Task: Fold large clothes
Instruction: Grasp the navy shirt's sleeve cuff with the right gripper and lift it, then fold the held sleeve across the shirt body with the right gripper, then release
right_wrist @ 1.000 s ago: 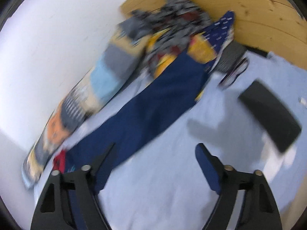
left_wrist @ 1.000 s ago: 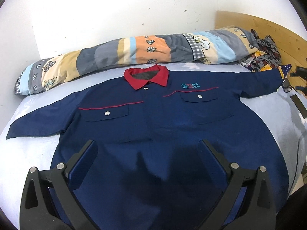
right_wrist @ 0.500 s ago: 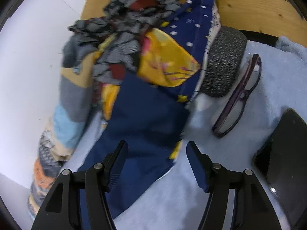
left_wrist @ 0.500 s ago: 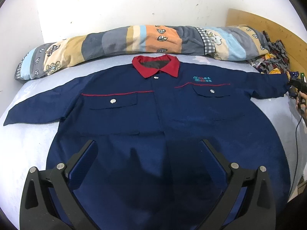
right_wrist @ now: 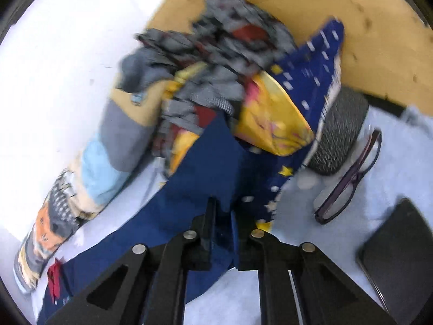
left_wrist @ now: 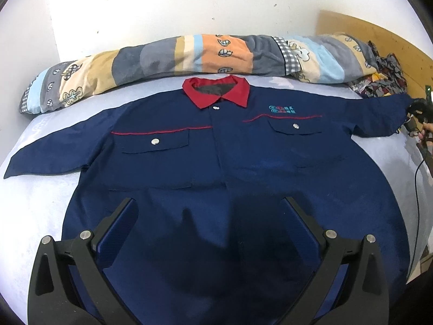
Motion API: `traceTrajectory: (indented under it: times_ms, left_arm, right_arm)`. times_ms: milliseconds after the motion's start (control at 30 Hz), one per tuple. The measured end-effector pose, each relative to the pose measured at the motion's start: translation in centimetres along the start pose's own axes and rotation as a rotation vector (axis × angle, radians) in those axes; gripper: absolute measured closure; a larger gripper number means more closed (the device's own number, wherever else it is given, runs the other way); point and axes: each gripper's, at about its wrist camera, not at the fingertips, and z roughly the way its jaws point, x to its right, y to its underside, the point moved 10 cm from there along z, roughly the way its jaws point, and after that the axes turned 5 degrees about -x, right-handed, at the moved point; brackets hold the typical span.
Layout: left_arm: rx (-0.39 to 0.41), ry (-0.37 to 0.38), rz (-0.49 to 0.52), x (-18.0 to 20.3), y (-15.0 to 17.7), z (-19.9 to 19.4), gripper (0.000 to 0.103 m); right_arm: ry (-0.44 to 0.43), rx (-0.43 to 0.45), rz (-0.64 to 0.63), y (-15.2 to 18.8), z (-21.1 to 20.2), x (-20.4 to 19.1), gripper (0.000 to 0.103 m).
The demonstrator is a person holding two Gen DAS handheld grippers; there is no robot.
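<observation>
The bed (left_wrist: pixel 29 203), covered in a pale blue sheet, is shown from the left wrist view with a white wall behind it and a wooden headboard (left_wrist: pixel 379 43) at the far right. A long patchwork bolster (left_wrist: pixel 189 57) is laid along the wall. The task's garment, a large navy work shirt (left_wrist: pixel 216 168), is spread flat and face up across the middle of the bed, buttoned, with its red collar (left_wrist: pixel 216 92) toward the bolster and both sleeves stretched out sideways. No fold is yet seen in it: body, hem and sleeves are all laid open, so the task is judged to be at its very start, with both sleeves and the body still to be folded.

A heap of patterned clothes (right_wrist: pixel 243 81) is piled against the headboard, touching the end of the right sleeve (right_wrist: pixel 194 189). Beside it, on the sheet, a dark flat device (right_wrist: pixel 397 252) and a pair of glasses (right_wrist: pixel 349 189) are lying.

The left gripper (left_wrist: pixel 208 208) is held above the lower part of the shirt with its jaws spread wide and nothing between them. The right gripper (right_wrist: pixel 223 208) is seen at the cuff end of the right sleeve; its jaws have just been closing and are now clenched on the sleeve cloth, which is caught between them. The sleeve fold is judged the step in hand.
</observation>
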Motion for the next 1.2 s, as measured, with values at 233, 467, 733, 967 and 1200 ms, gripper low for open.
traceTrajectory:
  times_ms: [233, 467, 733, 967, 1200]
  left_arm:
    - [0.057, 0.018, -0.035, -1.1, -0.9, -2.4, 0.000]
    - [0.070, 0.000, -0.051, -3.4, -0.5, -3.6, 0.000]
    - [0.088, 0.009, -0.155, -8.2, 0.1, -5.6, 0.000]
    - [0.092, 0.002, -0.253, -12.5, 1.2, -6.4, 0.000]
    - [0.093, -0.008, -0.269, -13.9, 1.4, -6.4, 0.000]
  right_arm:
    - [-0.144, 0.065, -0.146, -1.6, -8.9, -13.3, 0.094]
    - [-0.347, 0.073, -0.277, 0.4, -16.9, -30.7, 0.095]
    - [-0.573, -0.015, -0.535, 14.4, -22.5, -52.8, 0.094]
    - [-0.618, -0.251, -0.701, 34.4, -16.1, -63.4, 0.095]
    - [-0.452, -0.483, -0.801, 51.7, -5.0, -61.9, 0.094]
